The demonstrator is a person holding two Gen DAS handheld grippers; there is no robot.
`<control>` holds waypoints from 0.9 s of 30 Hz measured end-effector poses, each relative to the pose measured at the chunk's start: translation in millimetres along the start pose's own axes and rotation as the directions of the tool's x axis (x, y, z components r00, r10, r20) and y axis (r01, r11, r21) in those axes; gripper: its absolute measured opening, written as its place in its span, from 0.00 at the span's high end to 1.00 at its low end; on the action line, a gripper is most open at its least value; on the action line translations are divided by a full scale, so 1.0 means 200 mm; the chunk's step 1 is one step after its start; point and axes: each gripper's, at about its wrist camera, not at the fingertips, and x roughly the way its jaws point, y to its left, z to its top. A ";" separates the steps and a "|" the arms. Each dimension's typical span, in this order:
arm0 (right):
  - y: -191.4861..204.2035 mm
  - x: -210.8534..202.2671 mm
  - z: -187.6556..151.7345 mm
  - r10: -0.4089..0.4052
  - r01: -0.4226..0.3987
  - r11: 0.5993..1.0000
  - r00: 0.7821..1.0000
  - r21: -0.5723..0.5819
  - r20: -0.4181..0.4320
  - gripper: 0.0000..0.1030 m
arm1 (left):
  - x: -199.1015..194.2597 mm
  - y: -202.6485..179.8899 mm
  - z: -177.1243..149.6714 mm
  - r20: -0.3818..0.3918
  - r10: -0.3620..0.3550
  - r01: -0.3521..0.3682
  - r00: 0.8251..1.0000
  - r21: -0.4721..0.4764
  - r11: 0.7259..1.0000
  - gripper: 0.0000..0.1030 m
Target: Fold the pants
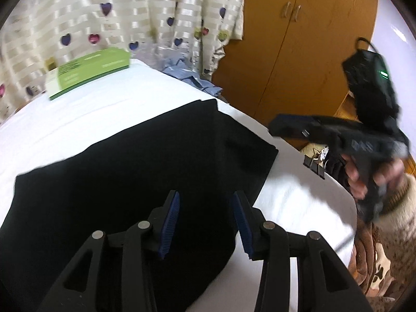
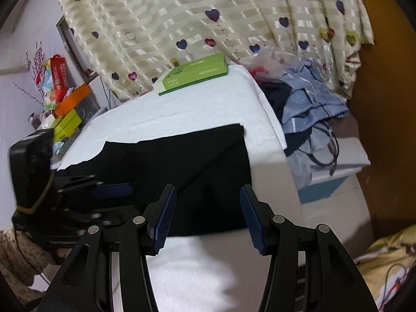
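On white table (image 2: 197, 109), folded black pants (image 2: 197, 171), both tools (image 1: 205, 223) (image 2: 208, 218) open, empty

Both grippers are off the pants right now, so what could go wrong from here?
1. The folded black pants lie near the right edge of the white cloth-covered table; a careless tug could drag them off.
2. The left gripper and right gripper, both open and empty, hover close together and could collide.
3. The green box could get knocked.

I'm working in a home bedroom: a heart-print curtain (image 2: 208, 26) hangs behind the white-covered table (image 2: 197, 109), a wooden wardrobe (image 1: 299, 41) stands beside that curtain, and rumpled clothes (image 2: 309, 98) lie below it.
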 end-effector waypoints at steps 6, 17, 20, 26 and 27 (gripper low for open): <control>-0.01 0.01 -0.01 -0.014 0.014 1.000 1.000 0.013 -0.001 0.49 | 0.14 -0.05 0.03 -0.095 0.043 -0.041 0.995 0.027 0.999 0.56; 0.03 0.12 0.04 0.014 -0.015 1.000 0.999 -0.011 -0.036 0.49 | 0.09 0.08 0.08 -0.042 0.051 -0.053 0.998 -0.045 0.998 0.92; 0.05 0.17 0.05 0.027 -0.028 0.999 0.998 -0.020 -0.058 0.49 | 0.10 0.21 0.07 -0.038 0.042 -0.047 0.998 -0.149 0.988 0.92; 0.11 0.26 0.08 0.052 -0.056 0.997 0.994 -0.046 -0.096 0.49 | 0.08 0.39 0.03 -0.021 0.026 -0.031 0.999 -0.293 0.956 0.92; 0.12 0.28 0.08 0.059 -0.064 0.997 0.993 -0.046 -0.101 0.49 | 0.07 0.40 0.02 -0.016 0.034 -0.037 0.999 -0.293 0.955 0.92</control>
